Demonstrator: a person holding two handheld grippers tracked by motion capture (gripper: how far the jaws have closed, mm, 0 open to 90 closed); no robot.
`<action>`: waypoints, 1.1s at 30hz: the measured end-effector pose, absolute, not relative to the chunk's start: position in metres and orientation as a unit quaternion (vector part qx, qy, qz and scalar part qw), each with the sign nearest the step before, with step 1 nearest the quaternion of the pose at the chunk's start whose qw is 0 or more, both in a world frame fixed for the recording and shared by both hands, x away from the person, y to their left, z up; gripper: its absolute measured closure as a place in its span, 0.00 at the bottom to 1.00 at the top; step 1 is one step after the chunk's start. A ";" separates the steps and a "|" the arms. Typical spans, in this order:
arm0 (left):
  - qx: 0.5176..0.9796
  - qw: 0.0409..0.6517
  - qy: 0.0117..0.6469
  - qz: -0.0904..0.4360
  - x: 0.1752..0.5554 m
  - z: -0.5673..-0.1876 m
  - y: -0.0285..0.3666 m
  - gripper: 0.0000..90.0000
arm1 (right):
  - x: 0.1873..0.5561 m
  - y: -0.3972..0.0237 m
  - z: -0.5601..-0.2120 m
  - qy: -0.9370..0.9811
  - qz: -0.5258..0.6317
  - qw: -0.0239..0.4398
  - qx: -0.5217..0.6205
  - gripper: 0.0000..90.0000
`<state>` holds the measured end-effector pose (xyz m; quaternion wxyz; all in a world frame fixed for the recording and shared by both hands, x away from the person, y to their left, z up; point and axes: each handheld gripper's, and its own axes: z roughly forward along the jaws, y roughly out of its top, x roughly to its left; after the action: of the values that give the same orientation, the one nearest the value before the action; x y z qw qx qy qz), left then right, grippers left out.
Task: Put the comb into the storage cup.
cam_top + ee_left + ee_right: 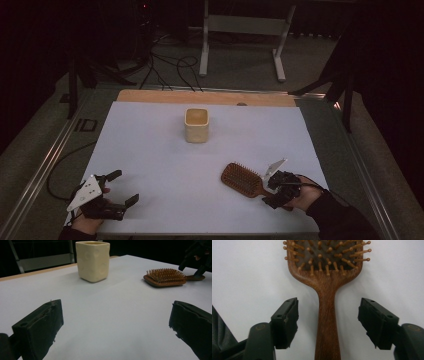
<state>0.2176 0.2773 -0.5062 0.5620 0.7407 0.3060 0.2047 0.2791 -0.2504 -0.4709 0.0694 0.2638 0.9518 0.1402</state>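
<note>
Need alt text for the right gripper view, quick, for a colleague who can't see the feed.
A wooden hairbrush lies bristles up on a white table, its handle running straight down between the right gripper, whose two black jaws stand open on either side of the handle without touching it. The bristled head is cut off by the top edge.

In the right gripper view, the wooden hairbrush (327,290) lies on the white table surface (249,272). Its head with the brown bristles is at the top centre of the frame, and its handle runs straight down to the bottom edge. The right gripper (328,318) has its two black jaws on both sides of the handle, one at lower left and one at lower right. The jaws stand apart from the handle and do not touch it.
</note>
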 end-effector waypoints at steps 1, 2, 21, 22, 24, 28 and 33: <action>0.740 0.562 0.306 0.205 0.218 -0.506 0.277 0.00 | 0.280 -0.250 -0.471 0.951 0.137 0.071 0.267 0.32; 0.740 0.563 0.306 0.205 0.218 -0.506 0.277 0.00 | 0.280 -0.250 -0.472 0.952 0.135 0.075 0.264 0.31; 0.740 0.564 0.306 0.203 0.218 -0.506 0.277 0.00 | 0.291 -0.240 -0.478 0.962 0.091 0.065 0.248 0.52; 0.740 0.564 0.306 0.202 0.218 -0.506 0.278 0.00 | 0.291 -0.239 -0.478 0.962 0.090 0.063 0.250 0.53; 0.740 0.564 0.306 0.202 0.218 -0.506 0.278 0.00 | 0.292 -0.237 -0.479 0.963 0.084 0.061 0.248 0.59; 0.740 0.564 0.307 0.202 0.218 -0.506 0.277 0.00 | 0.293 -0.235 -0.480 0.964 0.079 0.055 0.249 0.65; 0.740 0.564 0.306 0.202 0.218 -0.506 0.277 0.00 | 0.294 -0.229 -0.483 0.964 0.066 0.044 0.252 0.71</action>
<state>0.2178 0.2774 -0.5062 0.5637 0.7403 0.3059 0.2016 0.2937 -0.2290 -0.4827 0.0440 0.2520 0.9645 0.0657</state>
